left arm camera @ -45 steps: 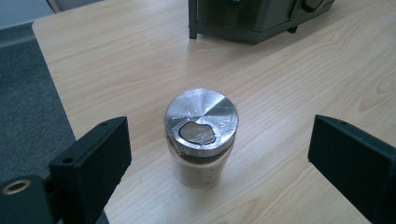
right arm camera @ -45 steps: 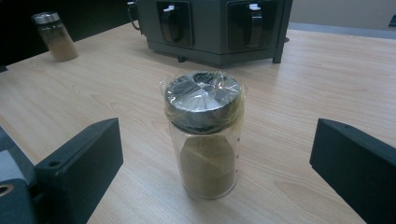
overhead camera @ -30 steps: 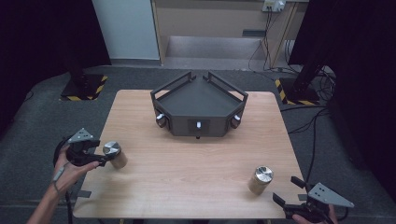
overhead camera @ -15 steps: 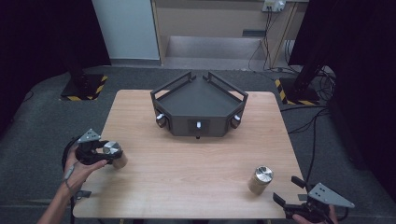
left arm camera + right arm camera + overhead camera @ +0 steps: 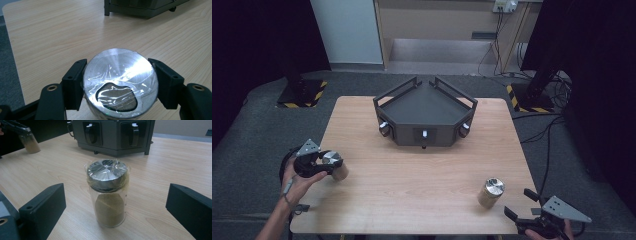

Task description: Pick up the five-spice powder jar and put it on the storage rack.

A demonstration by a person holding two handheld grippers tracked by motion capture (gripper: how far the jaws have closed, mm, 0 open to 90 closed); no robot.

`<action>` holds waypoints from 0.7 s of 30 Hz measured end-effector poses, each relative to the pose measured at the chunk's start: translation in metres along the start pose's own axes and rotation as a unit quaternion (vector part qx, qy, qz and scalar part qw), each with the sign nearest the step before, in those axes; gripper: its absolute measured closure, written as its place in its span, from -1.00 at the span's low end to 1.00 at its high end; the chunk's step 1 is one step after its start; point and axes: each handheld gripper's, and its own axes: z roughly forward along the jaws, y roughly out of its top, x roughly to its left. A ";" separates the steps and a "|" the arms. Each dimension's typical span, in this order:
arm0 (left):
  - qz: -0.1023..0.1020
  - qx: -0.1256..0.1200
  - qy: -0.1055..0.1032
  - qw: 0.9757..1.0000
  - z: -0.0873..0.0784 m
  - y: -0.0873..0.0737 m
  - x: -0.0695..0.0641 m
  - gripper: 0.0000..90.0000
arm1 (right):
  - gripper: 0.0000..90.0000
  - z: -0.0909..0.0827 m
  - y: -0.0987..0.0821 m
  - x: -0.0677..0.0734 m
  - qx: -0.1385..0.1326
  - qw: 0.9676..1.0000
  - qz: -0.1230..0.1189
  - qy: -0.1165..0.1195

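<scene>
- Our left gripper [image 5: 120, 85] has just closed — clamped on a jar [image 5: 120, 82] on the worktop [image 5: 412, 175].
- Our right gripper [image 5: 117, 212] gapes wide — second jar [image 5: 108, 195] between, untouched.

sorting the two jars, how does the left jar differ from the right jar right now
The left jar sits clamped at its lid between the left gripper jaws, near the table's left edge. The right jar stands free near the right front edge; the right gripper jaws stand open, apart from it. Both are upright clear jars of tan powder with silver lids under plastic wrap.
</scene>
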 end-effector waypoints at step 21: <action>0.055 0.006 -0.074 0.996 -0.015 0.066 -0.015 -0.25 | -0.93 0.000 0.000 0.000 -0.001 1.000 0.000 0.002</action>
